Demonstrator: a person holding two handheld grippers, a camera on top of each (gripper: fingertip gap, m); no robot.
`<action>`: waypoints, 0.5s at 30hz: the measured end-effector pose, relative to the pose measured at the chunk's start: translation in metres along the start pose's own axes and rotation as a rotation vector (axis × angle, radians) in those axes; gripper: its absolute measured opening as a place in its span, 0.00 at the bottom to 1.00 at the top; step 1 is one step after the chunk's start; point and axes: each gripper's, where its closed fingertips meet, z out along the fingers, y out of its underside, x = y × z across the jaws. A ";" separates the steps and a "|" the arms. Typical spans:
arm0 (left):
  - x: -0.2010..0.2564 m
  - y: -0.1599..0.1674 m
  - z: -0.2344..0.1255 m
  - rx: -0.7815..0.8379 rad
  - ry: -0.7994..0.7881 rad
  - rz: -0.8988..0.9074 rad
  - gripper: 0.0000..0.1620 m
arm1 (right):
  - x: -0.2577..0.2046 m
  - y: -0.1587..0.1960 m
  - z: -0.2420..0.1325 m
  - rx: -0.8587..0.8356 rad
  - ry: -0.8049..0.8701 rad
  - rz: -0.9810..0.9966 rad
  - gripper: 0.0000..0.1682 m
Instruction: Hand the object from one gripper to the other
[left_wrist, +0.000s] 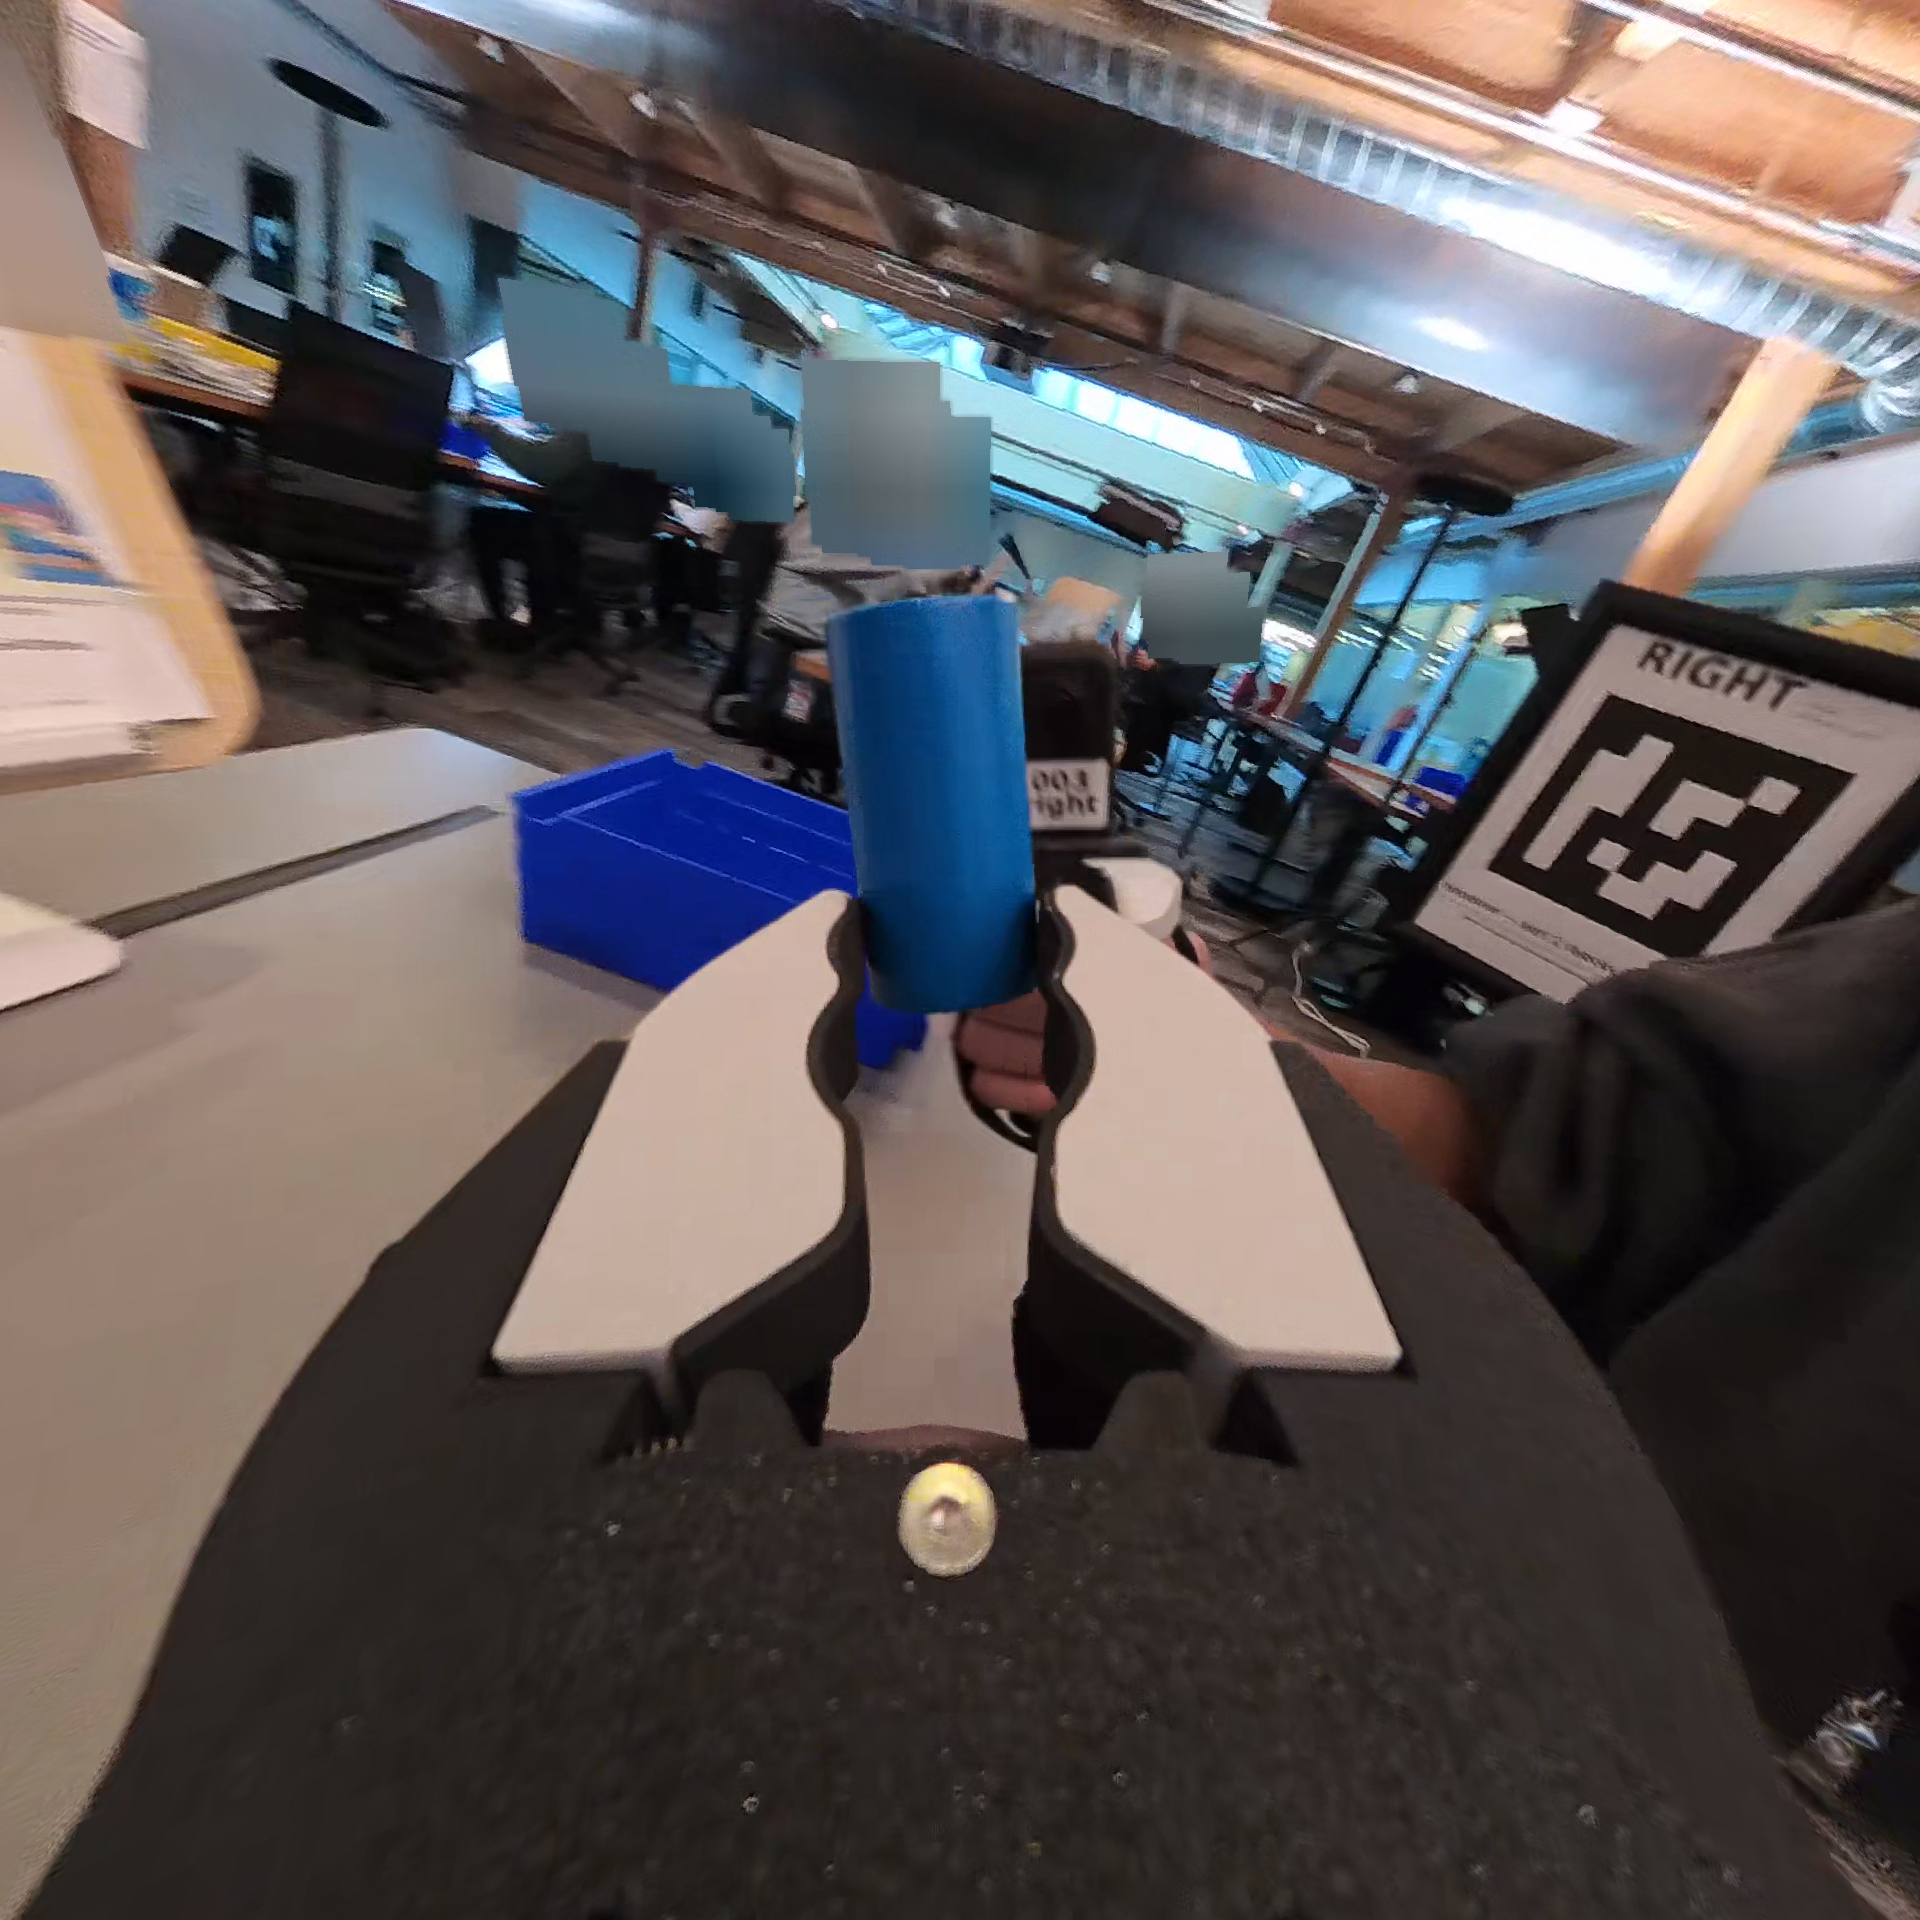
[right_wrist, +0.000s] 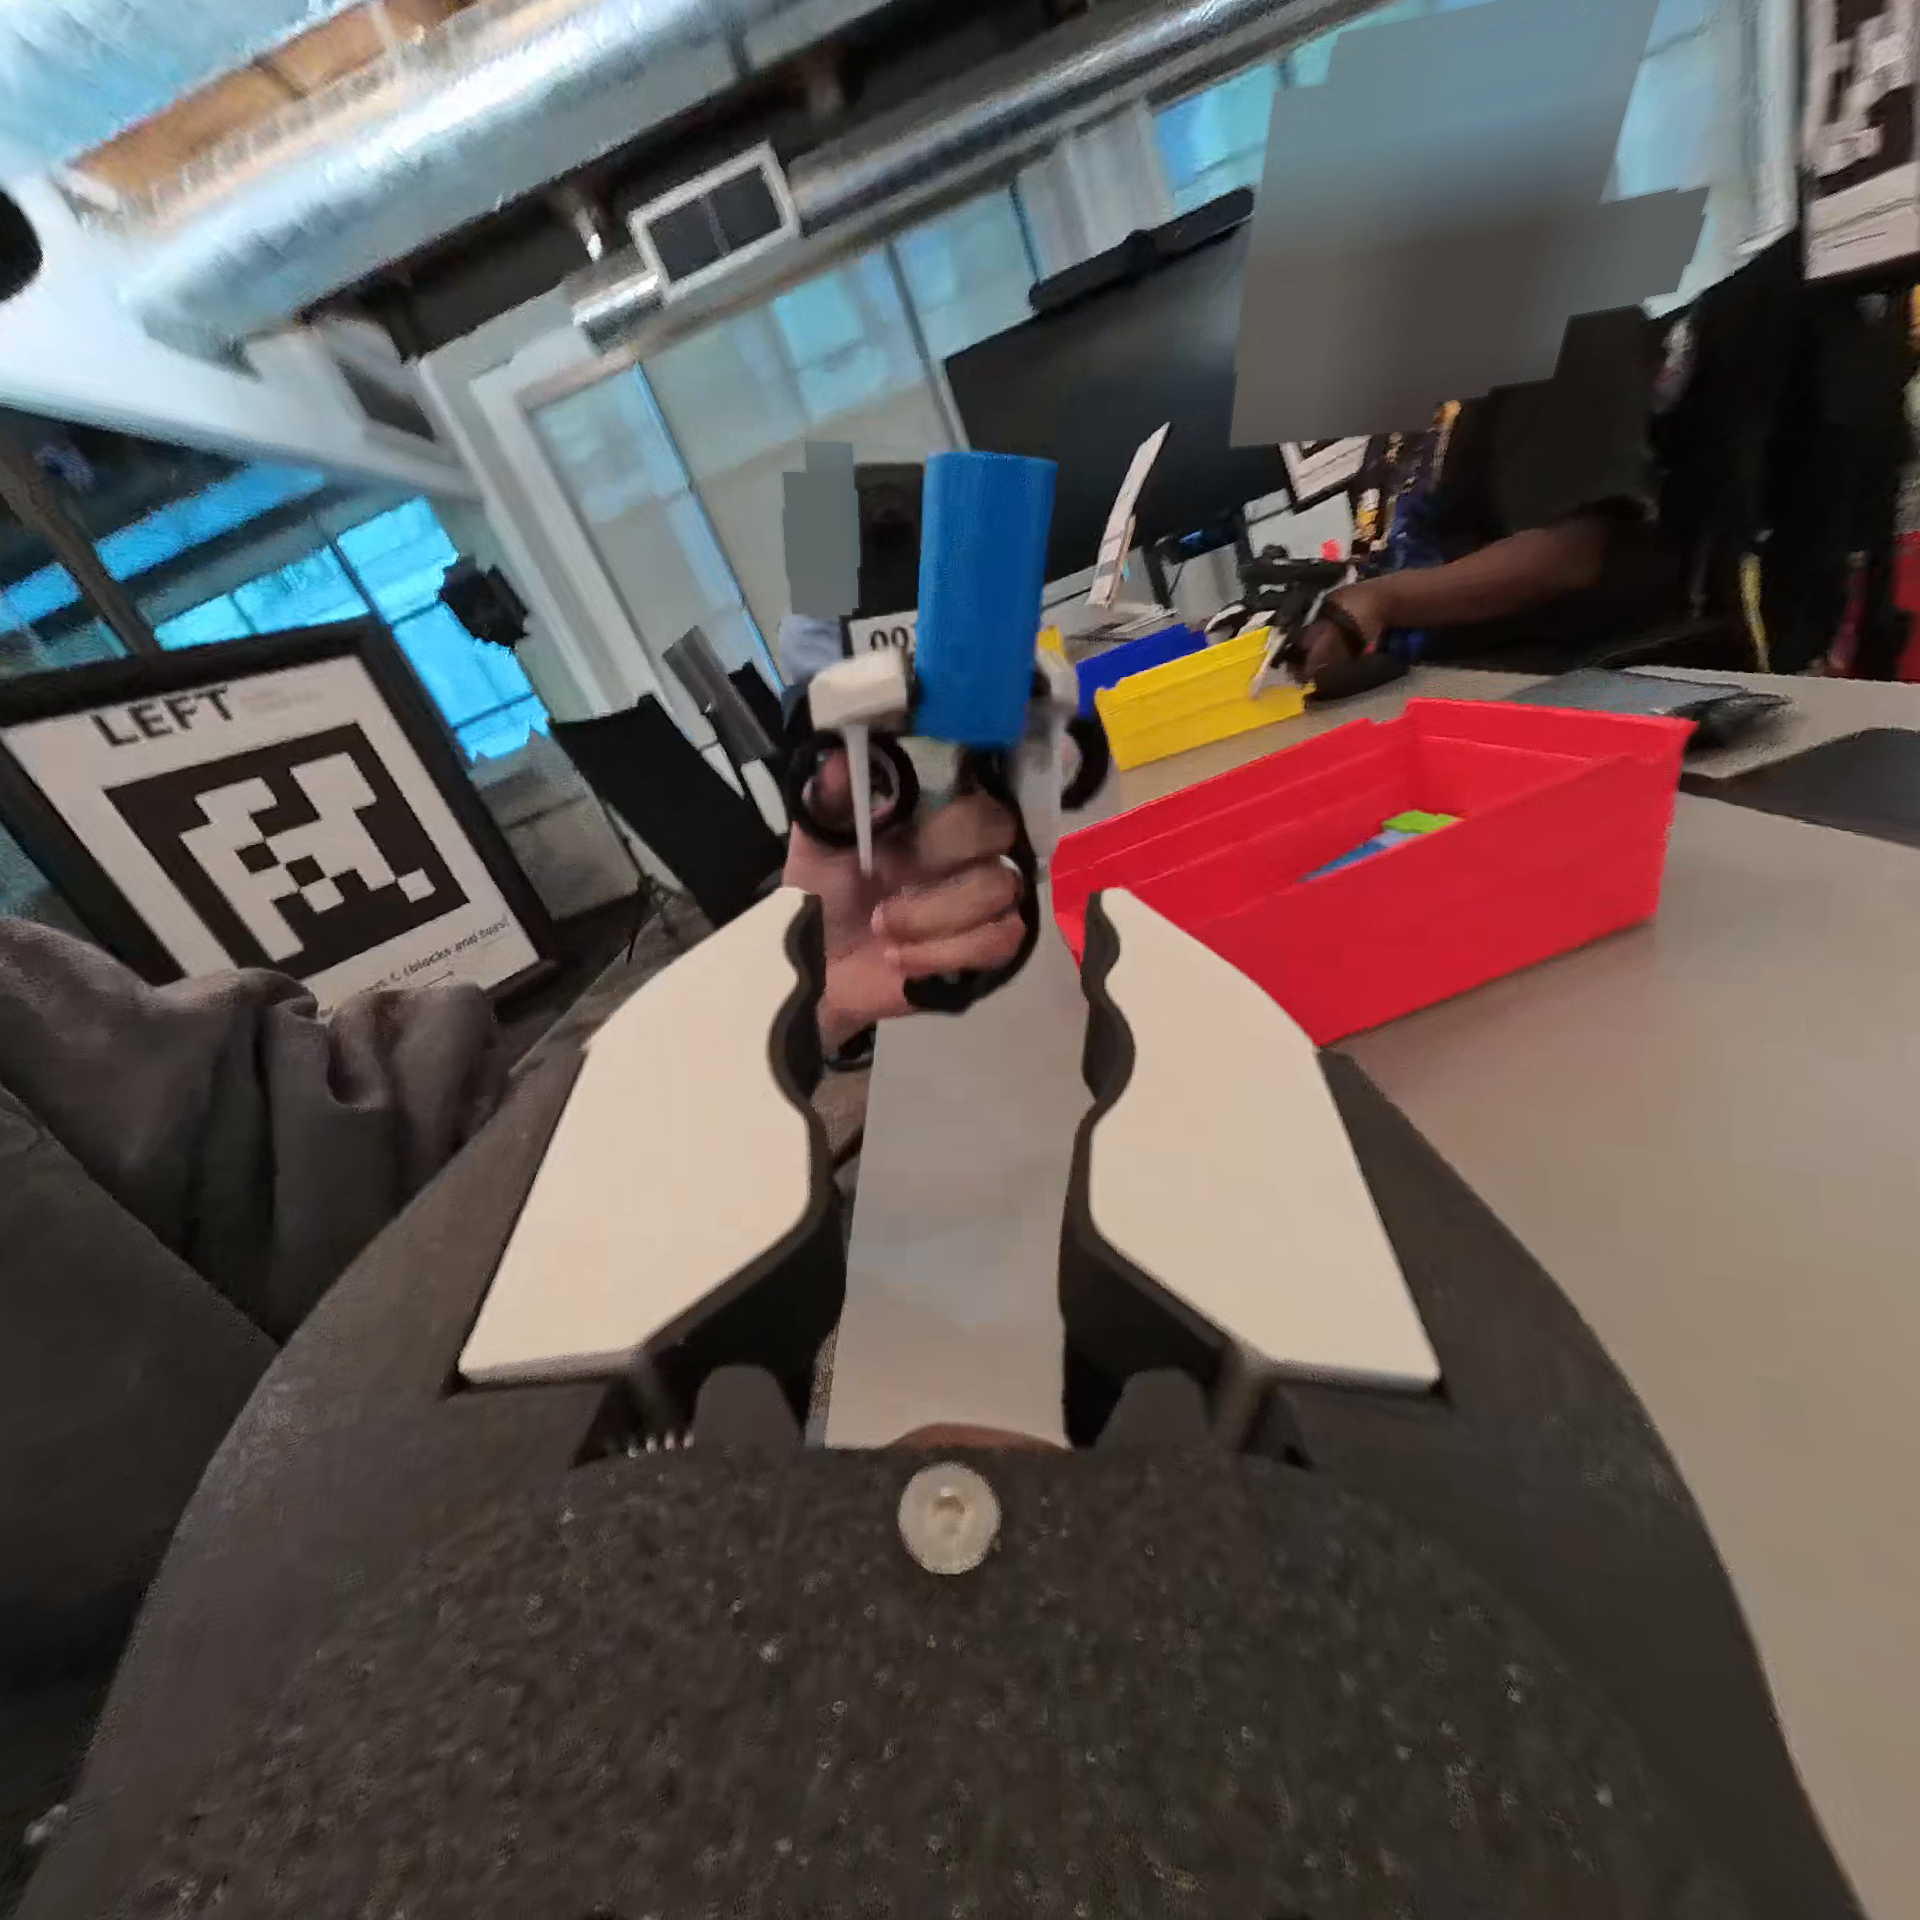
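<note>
While your left gripper (left_wrist: 948, 951) clamps its base, the blue cylinder (left_wrist: 935, 800) stands nearly upright, smooth and matte, above the grey table (left_wrist: 260, 1091). Your right gripper (right_wrist: 951, 935) faces it with fingers spread, holding nothing.

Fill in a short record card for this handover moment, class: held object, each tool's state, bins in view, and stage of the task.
Held object: blue cylinder, roughly upright, gripped near its lower end
Left tool: shut on the blue cylinder
Right tool: open, empty, facing the cylinder but apart from it
Blue bin: on the grey table, behind the left tool
Red bin: on the table, small coloured pieces inside
Yellow bin: farther back
Stage: handover not yet made
</note>
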 end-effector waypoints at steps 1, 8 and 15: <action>0.006 0.007 0.012 -0.019 0.014 0.010 0.19 | -0.003 -0.004 0.009 -0.010 -0.017 -0.010 0.28; 0.026 0.040 0.053 -0.109 0.069 0.048 0.19 | -0.012 -0.023 0.015 0.053 -0.069 0.011 0.22; 0.020 0.062 0.055 -0.143 -0.052 -0.004 0.42 | -0.003 -0.029 -0.016 0.092 0.001 0.075 0.19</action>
